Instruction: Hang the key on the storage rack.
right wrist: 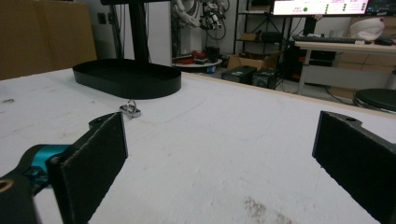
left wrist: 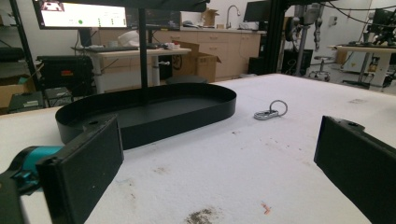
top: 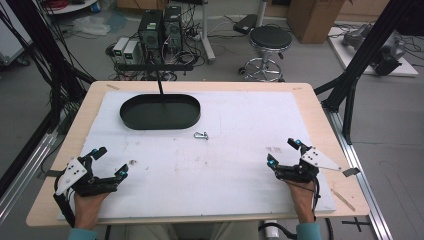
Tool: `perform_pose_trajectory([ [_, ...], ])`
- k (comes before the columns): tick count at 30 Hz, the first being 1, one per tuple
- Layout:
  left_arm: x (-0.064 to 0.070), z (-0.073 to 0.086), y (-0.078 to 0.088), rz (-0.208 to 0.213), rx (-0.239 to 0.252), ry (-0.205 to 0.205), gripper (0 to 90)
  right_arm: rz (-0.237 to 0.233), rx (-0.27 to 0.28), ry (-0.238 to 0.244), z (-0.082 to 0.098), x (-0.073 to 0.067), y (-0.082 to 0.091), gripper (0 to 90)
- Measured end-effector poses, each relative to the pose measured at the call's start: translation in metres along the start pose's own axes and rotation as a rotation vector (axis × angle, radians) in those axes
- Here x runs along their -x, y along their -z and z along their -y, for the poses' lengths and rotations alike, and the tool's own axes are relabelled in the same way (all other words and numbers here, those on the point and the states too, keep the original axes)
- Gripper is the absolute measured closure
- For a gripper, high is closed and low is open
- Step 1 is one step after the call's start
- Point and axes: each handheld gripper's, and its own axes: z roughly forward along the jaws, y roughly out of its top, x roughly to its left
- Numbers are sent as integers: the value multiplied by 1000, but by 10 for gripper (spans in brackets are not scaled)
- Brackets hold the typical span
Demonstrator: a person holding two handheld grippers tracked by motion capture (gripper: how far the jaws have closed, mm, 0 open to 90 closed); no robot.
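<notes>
Metal keyring clip [top: 201, 135], oval tray [top: 160, 112]

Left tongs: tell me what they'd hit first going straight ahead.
Probably the black tray, which lies ahead of the open left tongs. The metal clip sits off to one side. Depth is hard to judge.

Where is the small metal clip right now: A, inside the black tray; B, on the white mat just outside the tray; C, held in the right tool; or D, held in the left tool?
B: the clip lies on the white mat just in front of the tray, outside its rim, and both the left tool and right tool are open and empty, far from it.
</notes>
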Motion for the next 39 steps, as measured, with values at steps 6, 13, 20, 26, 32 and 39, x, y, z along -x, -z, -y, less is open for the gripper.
perform_pose_trajectory([
  [6,0,0,0,-2,0,-2,17,-15,-59,40,-28,1,-10,26],
  [13,0,0,0,-3,1,2,17,-87,-130,63,-56,-1,-30,26],
  [20,0,0,0,-4,-1,3,17,-160,-200,116,-88,-7,-61,27],
  [26,0,0,0,-3,-2,1,17,-188,-276,149,-101,-17,-84,27],
  [32,0,0,0,-4,-5,2,17,-223,-349,178,-108,-25,-109,27],
  [39,0,0,-1,-3,-6,1,17,-277,-435,169,-113,-37,-145,27],
])
